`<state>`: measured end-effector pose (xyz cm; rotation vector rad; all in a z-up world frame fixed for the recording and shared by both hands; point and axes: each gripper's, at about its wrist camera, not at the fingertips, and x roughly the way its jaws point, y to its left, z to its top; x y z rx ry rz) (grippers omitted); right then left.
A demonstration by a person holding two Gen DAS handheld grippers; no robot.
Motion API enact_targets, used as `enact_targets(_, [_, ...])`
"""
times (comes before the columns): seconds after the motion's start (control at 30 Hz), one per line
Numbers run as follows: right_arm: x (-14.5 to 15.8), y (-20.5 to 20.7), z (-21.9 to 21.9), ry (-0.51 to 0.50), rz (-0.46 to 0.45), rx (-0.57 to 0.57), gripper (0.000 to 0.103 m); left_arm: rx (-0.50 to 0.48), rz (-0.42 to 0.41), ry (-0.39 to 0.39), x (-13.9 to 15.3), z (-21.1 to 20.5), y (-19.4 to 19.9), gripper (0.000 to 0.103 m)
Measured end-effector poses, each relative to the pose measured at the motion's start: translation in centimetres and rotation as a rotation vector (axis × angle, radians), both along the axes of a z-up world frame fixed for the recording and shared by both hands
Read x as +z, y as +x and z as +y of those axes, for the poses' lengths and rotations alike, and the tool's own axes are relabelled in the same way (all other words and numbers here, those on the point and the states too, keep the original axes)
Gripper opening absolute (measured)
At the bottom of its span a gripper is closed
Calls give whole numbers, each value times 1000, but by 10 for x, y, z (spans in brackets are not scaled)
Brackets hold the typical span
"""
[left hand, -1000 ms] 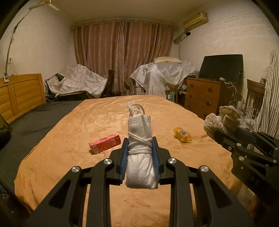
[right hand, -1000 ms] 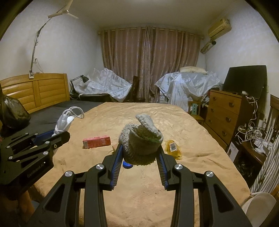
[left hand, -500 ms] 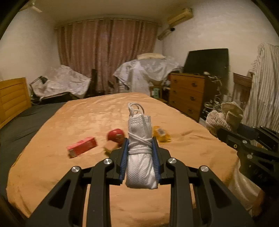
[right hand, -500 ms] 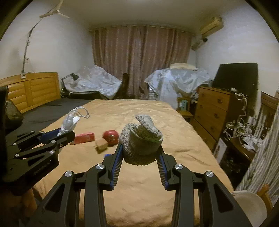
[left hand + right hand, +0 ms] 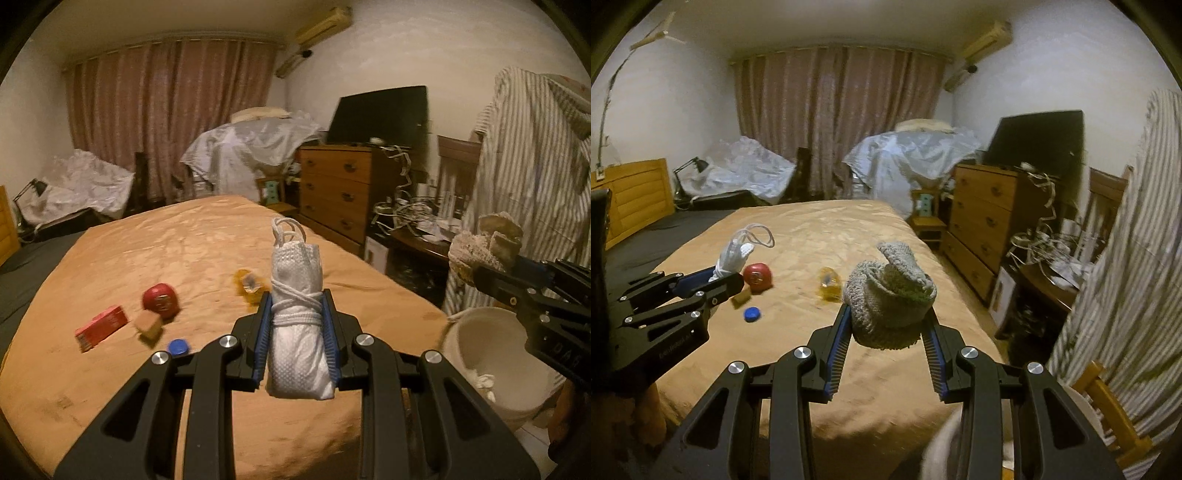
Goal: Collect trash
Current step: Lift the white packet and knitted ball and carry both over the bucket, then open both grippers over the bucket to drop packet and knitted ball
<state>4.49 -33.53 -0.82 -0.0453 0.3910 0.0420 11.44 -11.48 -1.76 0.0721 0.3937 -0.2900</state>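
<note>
Left gripper (image 5: 297, 314) clamps mask (image 5: 297, 332); right gripper (image 5: 889, 325) clamps knit rag (image 5: 891, 306) beside bucket (image 5: 480, 332).

I count on my feeds, on the bed: one red box (image 5: 101, 326), one red ball (image 5: 161, 301), one blue cap (image 5: 178, 346), one yellow wrapper (image 5: 248, 281), one brown block (image 5: 149, 325).

Both grippers, left gripper (image 5: 297, 328) and right gripper (image 5: 888, 334), are black cut-out linkages with silver screws and blue ribbed pads (image 5: 260, 334).
</note>
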Motion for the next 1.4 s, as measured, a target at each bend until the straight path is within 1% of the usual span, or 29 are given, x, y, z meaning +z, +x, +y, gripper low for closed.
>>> enact_targets(0.13, [3,-10,-33,-1,24,-51,39,-75,11,7,1,-36,1,25])
enact_targets(0.23, [5,-19,-67,1,47,-102,39,-136,23,10,1,-64,-1,25])
enact_targets(0.3, [4,-25,-98,6,72,-141,39,-179,33,11,1,-84,-2,25])
enact_targets(0.43, [0,-33,-146,18,120,-194,39,-268,60,23,-1,-127,-5,25])
enact_targets(0.53, [-7,-39,-183,17,165,-224,39,-315,74,35,-3,-152,-8,25])
enact_targets(0.67, [-13,-40,-212,43,225,-231,39,-377,108,57,-9,-183,-10,25])
enact_targets(0.73, [-17,-34,-231,58,264,-227,39,-406,140,65,-14,-195,-8,25])
enact_targets(0.87, [-27,-14,-263,106,393,-195,39,-471,233,98,-27,-217,-1,25])
enact_targets(1.0, [-43,4,-274,136,508,-167,39,-516,328,132,-42,-232,11,25])
enact_targets(1.03, [-48,10,-278,148,538,-156,39,-518,339,139,-44,-235,12,25])
enact_targets(1.17, [-59,24,-282,173,617,-123,39,-549,410,166,-56,-246,20,25])
enact_targets(1.27, [-66,27,-270,173,657,-109,39,-572,459,197,-64,-252,22,25])
enact_targets(1.3, [-69,27,-268,172,670,-104,39,-572,458,208,-66,-253,22,25])
enact_targets(1.4, [-70,27,-263,166,690,-99,39,-573,472,208,-67,-253,23,25])
